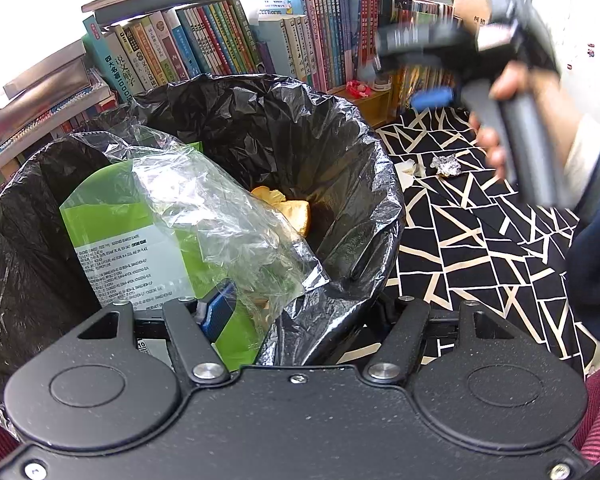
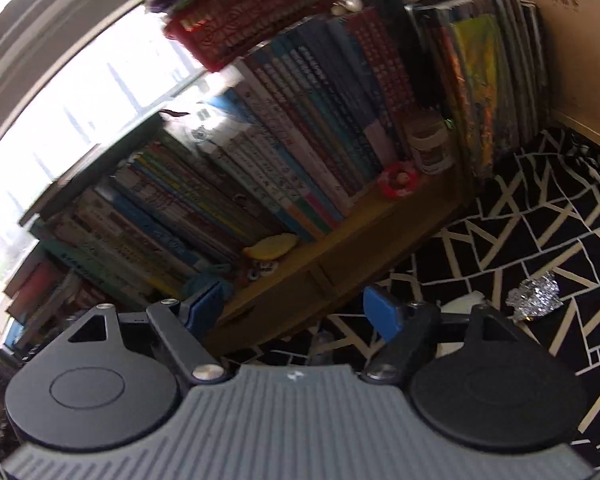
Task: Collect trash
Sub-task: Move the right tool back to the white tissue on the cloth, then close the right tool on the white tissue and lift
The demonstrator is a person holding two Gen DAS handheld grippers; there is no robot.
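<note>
1. The left gripper (image 1: 284, 312), at the bottom of the left wrist view, is clamped on the near rim of the bin (image 1: 384, 184), lined with a black bag; keep that hold steady so the mouth stays open.
2. The bin holds a green packet (image 1: 112, 208), a clear plastic wrapper (image 1: 220, 200) and yellowish scraps (image 1: 288, 208).
3. The right gripper (image 2: 296, 312) is empty, its jaws wide apart with nothing between them.
4. Remaining trash lies on the patterned cloth (image 2: 540, 240): a foil ball (image 2: 536, 294), right of centre, and a white scrap (image 1: 406, 168) beside it.
5. Likely next: straddle the foil fully with the right jaws before squeezing, since it crushes easily.
</note>
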